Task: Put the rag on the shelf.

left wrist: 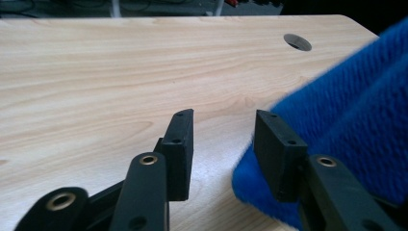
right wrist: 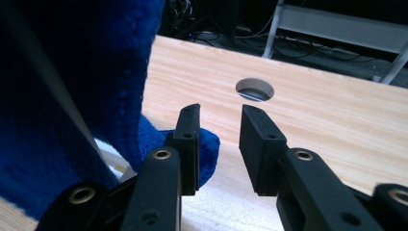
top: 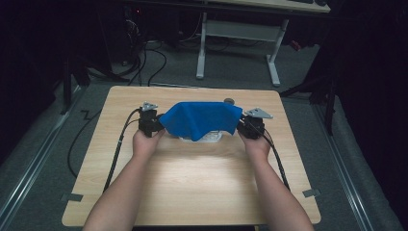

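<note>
Pale wood-grain counter (top: 192, 183) from the high view carries my fuzzy blue cloth (top: 202, 120), draped in a hump between both grippers. Left gripper view: my left gripper (left wrist: 223, 144) stands apart, the cloth brushing its right jaw's outer side. Right gripper view: my right gripper (right wrist: 219, 144) gapes, nothing between, cloth beside its left jaw.

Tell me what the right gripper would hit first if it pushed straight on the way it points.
Probably nothing soon: the right gripper stands open, looking along bare table toward the round hole. The blue cloth hangs off to its side, outside that line. Depth is unclear.
</note>
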